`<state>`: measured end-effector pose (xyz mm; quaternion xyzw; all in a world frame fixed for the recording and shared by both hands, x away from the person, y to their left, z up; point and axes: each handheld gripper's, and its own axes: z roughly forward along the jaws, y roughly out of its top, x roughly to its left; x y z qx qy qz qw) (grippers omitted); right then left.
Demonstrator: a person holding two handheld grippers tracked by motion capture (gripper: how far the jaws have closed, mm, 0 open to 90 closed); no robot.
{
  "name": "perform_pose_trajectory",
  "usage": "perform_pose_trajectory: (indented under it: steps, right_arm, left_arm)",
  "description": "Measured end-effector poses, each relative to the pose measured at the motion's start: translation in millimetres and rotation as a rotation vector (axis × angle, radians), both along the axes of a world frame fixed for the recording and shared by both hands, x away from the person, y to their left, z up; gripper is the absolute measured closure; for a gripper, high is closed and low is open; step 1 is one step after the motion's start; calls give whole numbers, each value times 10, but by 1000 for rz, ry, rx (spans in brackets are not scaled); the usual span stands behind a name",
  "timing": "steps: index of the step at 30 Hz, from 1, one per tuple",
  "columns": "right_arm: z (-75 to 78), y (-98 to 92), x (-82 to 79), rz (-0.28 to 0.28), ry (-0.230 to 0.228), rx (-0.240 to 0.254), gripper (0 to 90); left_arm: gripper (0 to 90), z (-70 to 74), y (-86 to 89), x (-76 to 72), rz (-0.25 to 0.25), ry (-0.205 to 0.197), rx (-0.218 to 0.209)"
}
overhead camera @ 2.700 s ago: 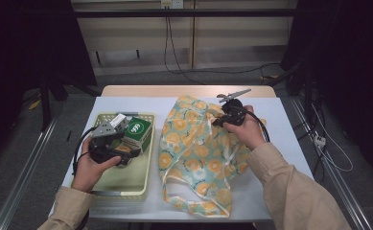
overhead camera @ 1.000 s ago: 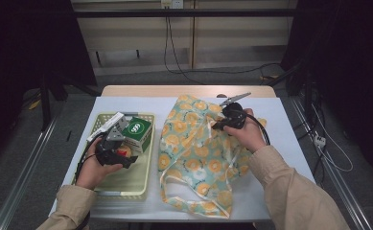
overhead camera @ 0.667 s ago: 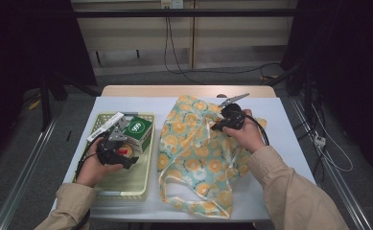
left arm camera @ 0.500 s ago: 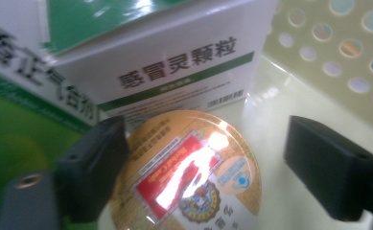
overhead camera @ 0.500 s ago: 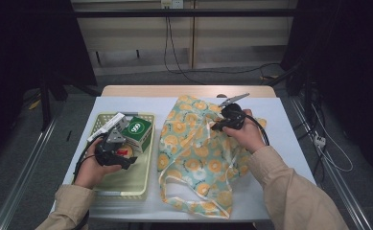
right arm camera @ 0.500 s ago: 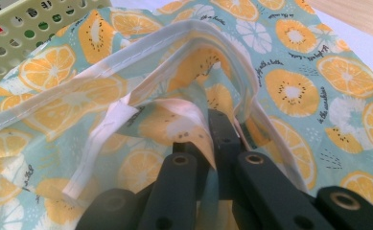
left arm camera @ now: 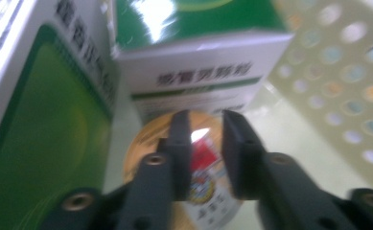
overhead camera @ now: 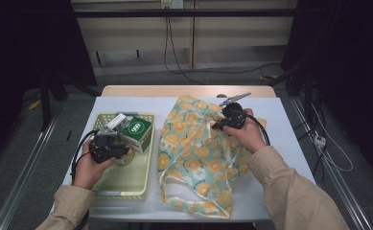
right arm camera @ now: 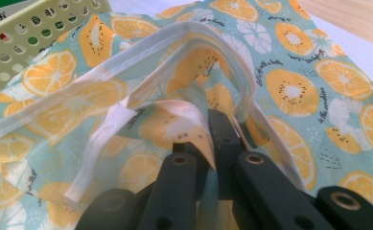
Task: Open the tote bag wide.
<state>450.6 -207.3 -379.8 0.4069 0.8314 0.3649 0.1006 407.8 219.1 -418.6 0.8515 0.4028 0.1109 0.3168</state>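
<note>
We see the right claw (right arm camera: pixel 216 143) clamped on the white-trimmed rim of the orange-fruit-print fabric bag (overhead camera: pixel 193 153) on the counter (overhead camera: pixel 289 139), holding its mouth open for loading. The left claw (left arm camera: pixel 206 143) in the pale yellow perforated plastic basket (overhead camera: pixel 126 184) has just been closing, now nipping the small round yellow-lidded tin (left arm camera: pixel 208 172); earlier it hovered open beside the green-and-white cardboard boxes (overhead camera: pixel 136 130)

A white-topped table (overhead camera: pixel 126 103) with a pale wooden far edge (overhead camera: pixel 184 90) stands on a grey floor (overhead camera: pixel 26 139). Behind it runs a light wood-panelled wall (overhead camera: pixel 136 33) with a power outlet (overhead camera: pixel 170 4) at the top, from which black cables (overhead camera: pixel 166 43) hang and trail across the floor. Metal rails (overhead camera: pixel 21 172) flank the table on both sides. The room's left and right edges lie in deep shadow.
</note>
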Motion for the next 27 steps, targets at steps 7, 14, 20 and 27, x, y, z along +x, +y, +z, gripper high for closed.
perform_pose_trajectory:
  steps: [7,14,20,27]
  right_arm:
    - [12,-12,-9,-1,-3,2,887]
    - [7,10,-15,3,-5,-1,888]
    - [16,4,-20,5,-4,0,888]
    - [10,9,-18,7,-2,2,887]
  left_arm:
    - [900,-22,-44,-43,-8,53,-71]
    - [900,-70,-190,-83,-56,98,-80]
    - [900,-87,-199,-96,-56,84,-65]
    - [900,39,-126,-104,-70,42,-71]
